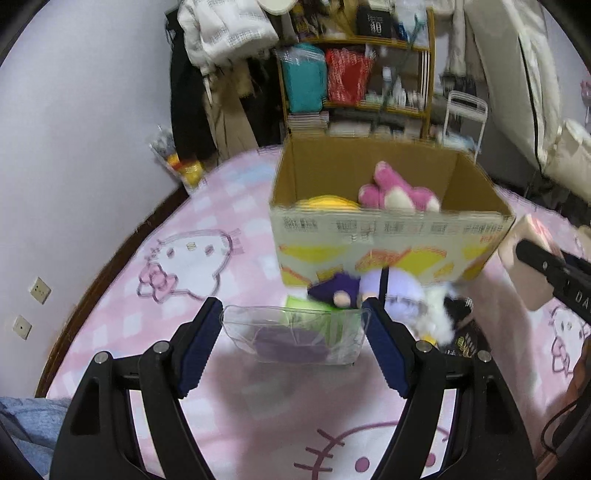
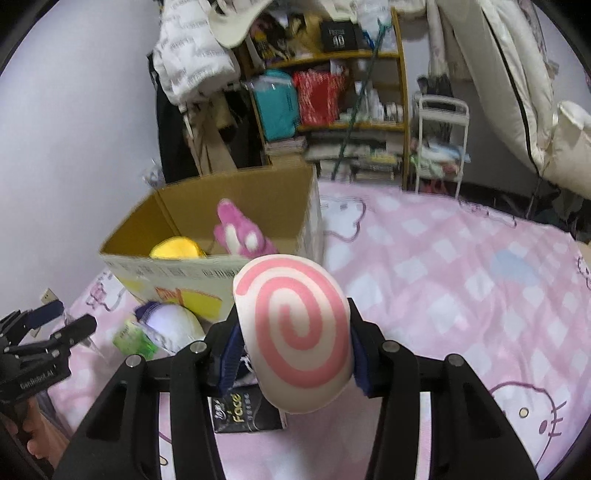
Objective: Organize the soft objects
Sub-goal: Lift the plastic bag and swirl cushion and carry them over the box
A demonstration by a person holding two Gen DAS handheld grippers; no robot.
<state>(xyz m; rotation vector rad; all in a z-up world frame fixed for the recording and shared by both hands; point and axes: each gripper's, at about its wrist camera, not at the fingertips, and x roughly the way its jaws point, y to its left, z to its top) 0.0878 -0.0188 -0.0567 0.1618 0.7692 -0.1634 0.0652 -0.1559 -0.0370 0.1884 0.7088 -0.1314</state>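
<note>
A cardboard box point(image 1: 388, 236) stands on the pink bed with a pink plush point(image 1: 391, 190) and a yellow plush point(image 1: 325, 203) inside; the box also shows in the right wrist view point(image 2: 177, 269). My left gripper point(image 1: 293, 317) is open, its jaws either side of a clear plastic package point(image 1: 295, 338) on the bed. A purple and lavender plush point(image 1: 373, 290) lies in front of the box. My right gripper point(image 2: 295, 339) is shut on a white cushion with a pink spiral point(image 2: 295, 332), held above the bed beside the box.
A black tissue pack point(image 2: 240, 410) lies under the right gripper. A green packet point(image 2: 133, 339) sits by the lavender plush point(image 2: 173, 321). A wooden shelf point(image 1: 354, 74), hanging clothes point(image 1: 221, 33) and a white rack point(image 2: 439, 144) stand beyond the bed. The wall is at the left.
</note>
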